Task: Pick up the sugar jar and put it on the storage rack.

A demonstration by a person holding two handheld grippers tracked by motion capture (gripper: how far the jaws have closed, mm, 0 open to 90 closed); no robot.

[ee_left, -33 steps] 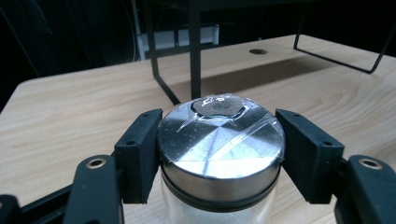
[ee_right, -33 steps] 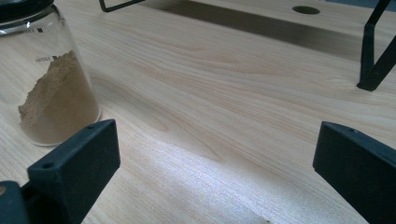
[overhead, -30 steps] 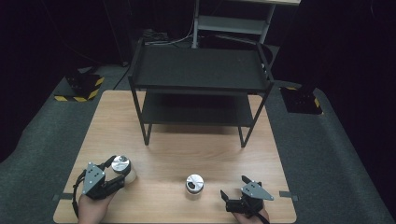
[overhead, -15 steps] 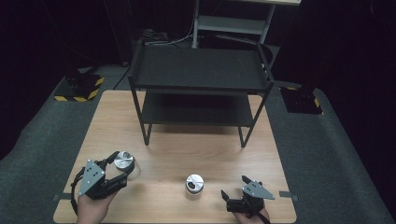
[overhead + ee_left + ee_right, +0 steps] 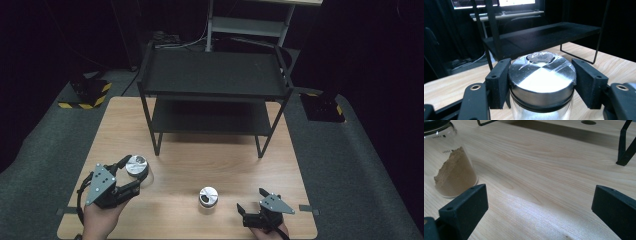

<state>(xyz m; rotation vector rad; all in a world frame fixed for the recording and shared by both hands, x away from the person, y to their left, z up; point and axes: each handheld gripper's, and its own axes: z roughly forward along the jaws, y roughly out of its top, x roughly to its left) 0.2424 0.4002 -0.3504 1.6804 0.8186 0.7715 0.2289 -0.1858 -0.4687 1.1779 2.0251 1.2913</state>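
Gripping a silver-lidded glass jar (image 5: 541,82), left jaws; right jaws released beside jar of brown powder (image 5: 451,167)

The left gripper (image 5: 131,172) is carrying its glass jar (image 5: 136,165) up off the wooden table (image 5: 210,155), and in the high view the pair is drifting toward one o'clock, away from the table's near left corner. The jar's silver lid (image 5: 542,75), pinched between the black jaws, is sitting farther up and right in that view than a second ago.
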